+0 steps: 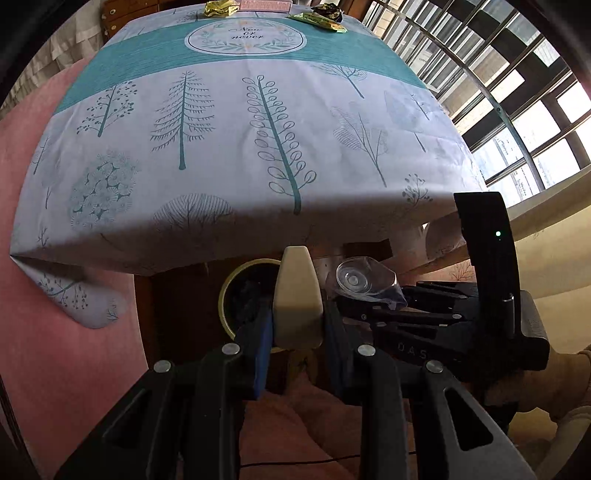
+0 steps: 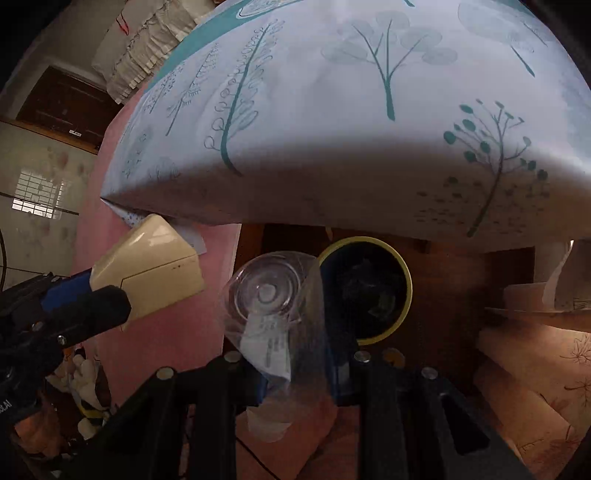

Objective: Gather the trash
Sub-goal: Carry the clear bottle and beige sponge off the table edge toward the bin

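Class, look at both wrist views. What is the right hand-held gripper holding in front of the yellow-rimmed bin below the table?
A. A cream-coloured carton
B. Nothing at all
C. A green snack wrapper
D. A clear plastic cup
D: the right hand-held gripper is shut on a clear plastic cup with a paper label, beside the yellow-rimmed bin; the cream-coloured carton sits in the left hand-held gripper.

table [image 1: 258, 155] | tree-print cloth | far edge: crumpled wrappers [image 1: 219, 8], pink packet [image 1: 266, 5]
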Motion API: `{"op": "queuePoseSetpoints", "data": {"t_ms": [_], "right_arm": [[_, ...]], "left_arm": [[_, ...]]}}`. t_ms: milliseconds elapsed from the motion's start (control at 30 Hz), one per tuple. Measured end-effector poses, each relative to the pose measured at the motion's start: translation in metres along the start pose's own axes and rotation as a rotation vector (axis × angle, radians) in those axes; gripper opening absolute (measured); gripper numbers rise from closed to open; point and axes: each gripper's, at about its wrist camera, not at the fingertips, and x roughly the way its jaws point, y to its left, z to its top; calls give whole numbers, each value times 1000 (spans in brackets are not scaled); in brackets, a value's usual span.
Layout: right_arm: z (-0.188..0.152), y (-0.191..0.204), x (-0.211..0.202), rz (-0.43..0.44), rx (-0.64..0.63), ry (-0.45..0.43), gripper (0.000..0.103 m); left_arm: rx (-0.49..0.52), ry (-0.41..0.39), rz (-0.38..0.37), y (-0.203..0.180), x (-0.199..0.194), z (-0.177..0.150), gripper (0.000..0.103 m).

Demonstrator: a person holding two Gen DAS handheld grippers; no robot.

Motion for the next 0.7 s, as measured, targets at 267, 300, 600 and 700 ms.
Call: {"op": "queuePoseSetpoints", "data": {"t_ms": [267,300,600,700], "right_arm": [[-12,-55,124,-86,133,30,24],[-12,-61,138,-94,141,28,24],[-12,-117,236,-155,230,52,63],[-18,-119,238,-164,221,32,64]], "left_arm": [[7,63,-2,23,127,-32,24],[5,69,-5,27,144,-37,24],[-52,71,36,65,243,-58,86],[-73,66,58,73,251,-59,86]]}}
